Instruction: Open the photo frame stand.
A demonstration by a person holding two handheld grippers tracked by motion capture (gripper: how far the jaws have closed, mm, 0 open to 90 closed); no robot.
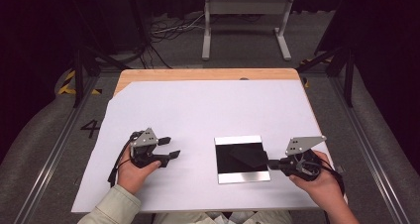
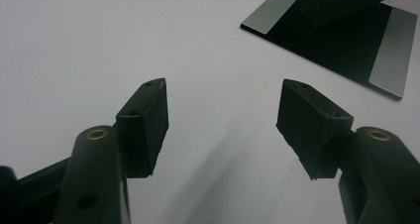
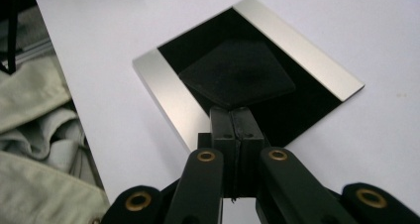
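Two grippers: the right gripper (image 3: 235,116) (nearer) is clenched on a corner of the black cloth (image 3: 236,74) lying on the plate (image 3: 171,97); the left gripper (image 2: 223,117) gapes empty, well apart.

- In the right gripper view, we cannot tell whether the closed right gripper (image 3: 236,116) pinches the dark square pad (image 3: 236,74) or merely touches its corner.
- The left gripper view's edge cuts off the black-and-silver plate (image 2: 391,50).

Black two-jaw left tool (image 1: 167,148), right tool (image 1: 272,161), brass screws, grey three-cornered plates, pale khaki sleeve (image 1: 113,207)
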